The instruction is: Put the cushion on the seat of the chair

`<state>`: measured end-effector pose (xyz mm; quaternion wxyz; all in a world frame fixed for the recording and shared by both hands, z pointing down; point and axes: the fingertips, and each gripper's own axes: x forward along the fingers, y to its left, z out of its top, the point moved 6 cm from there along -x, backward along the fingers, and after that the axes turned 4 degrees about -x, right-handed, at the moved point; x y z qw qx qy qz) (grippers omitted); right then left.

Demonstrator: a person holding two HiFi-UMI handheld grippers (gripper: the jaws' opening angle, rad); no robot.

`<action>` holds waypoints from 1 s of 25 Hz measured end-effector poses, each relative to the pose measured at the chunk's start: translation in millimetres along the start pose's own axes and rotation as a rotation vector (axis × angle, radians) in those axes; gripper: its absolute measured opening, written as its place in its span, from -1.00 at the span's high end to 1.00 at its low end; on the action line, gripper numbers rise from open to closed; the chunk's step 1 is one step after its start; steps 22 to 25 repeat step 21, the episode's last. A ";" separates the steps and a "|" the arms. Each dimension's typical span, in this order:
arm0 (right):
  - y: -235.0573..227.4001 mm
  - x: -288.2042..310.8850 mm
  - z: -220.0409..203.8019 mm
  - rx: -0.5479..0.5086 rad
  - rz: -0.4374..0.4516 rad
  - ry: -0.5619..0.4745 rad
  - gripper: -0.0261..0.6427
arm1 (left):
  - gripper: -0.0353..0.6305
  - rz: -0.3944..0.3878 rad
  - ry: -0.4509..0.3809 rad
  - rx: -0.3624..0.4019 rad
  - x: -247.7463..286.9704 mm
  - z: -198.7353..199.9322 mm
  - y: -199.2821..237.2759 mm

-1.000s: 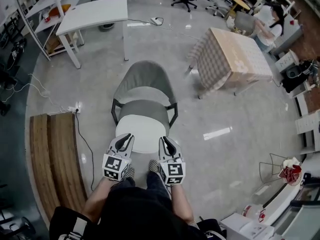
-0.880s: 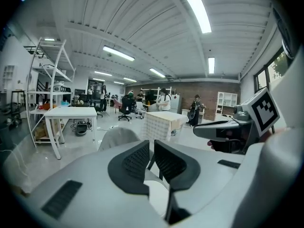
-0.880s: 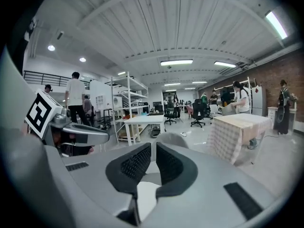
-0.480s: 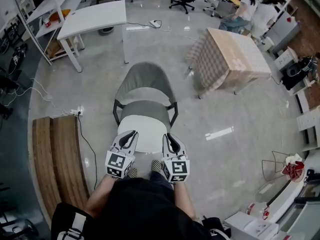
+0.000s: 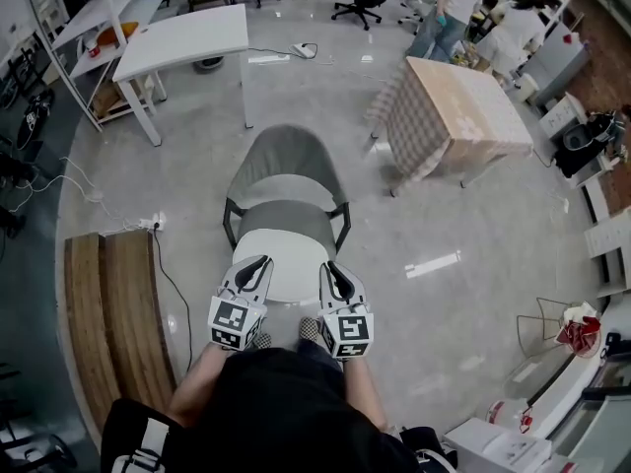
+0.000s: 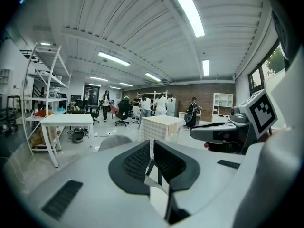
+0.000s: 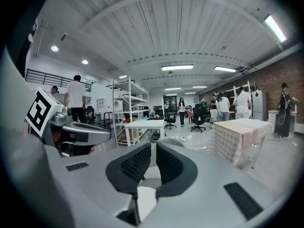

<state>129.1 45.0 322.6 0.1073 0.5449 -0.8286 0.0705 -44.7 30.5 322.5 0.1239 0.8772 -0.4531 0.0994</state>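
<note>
Head view, chair: we are looking steeply down on a grey chair (image 5: 286, 156) with a black frame, standing on a pale glossy floor.
Head view, cushion: a round white cushion (image 5: 284, 256) is lying over the front part of the seat, with grey seat showing behind it.
Head view, grippers: the left gripper (image 5: 258, 264) and right gripper (image 5: 327, 268) are reaching side by side onto the cushion's near edge, each with its marker cube towards us.
Head view, surroundings: a white table (image 5: 187, 33) is standing beyond the chair to the left, a table under a checked cloth (image 5: 458, 111) to the right, and wooden planks (image 5: 104, 304) are lying on the floor at our left.

Left gripper view, fingers: the left gripper (image 6: 151, 148) is keeping its jaws drawn to a narrow slit, and a thin white edge of the cushion (image 6: 157, 190) is sitting pinched in it.
Left gripper view, beyond: the right gripper (image 6: 223, 132) is showing at the right, the checked table (image 6: 159, 125) straight ahead.

Right gripper view, fingers: the right gripper (image 7: 153, 151) is likewise pressing its jaws nearly together, with the white cushion (image 7: 146, 175) filling the gap low between them.
Right gripper view, beyond: the left gripper (image 7: 80, 132) is showing at the left and the white table (image 7: 142, 123) ahead.
</note>
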 end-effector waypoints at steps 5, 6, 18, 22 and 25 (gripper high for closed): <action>0.1 2.2 -1.0 0.002 0.003 0.006 0.76 | 0.78 -0.001 0.003 -0.004 1.6 -1.3 0.4; 0.0 1.8 -1.7 0.003 0.004 0.006 0.76 | 0.78 -0.001 0.003 -0.004 1.7 -2.0 0.0; 2.9 -1.1 -2.7 0.006 0.009 0.005 0.76 | 0.78 0.005 0.009 -0.007 -1.7 -4.5 -0.7; 1.1 -2.6 -4.7 0.007 0.007 0.007 0.76 | 0.78 0.005 0.013 -0.006 -1.3 -6.5 -3.0; 1.1 -2.6 -4.7 0.007 0.007 0.007 0.76 | 0.78 0.005 0.013 -0.006 -1.3 -6.5 -3.0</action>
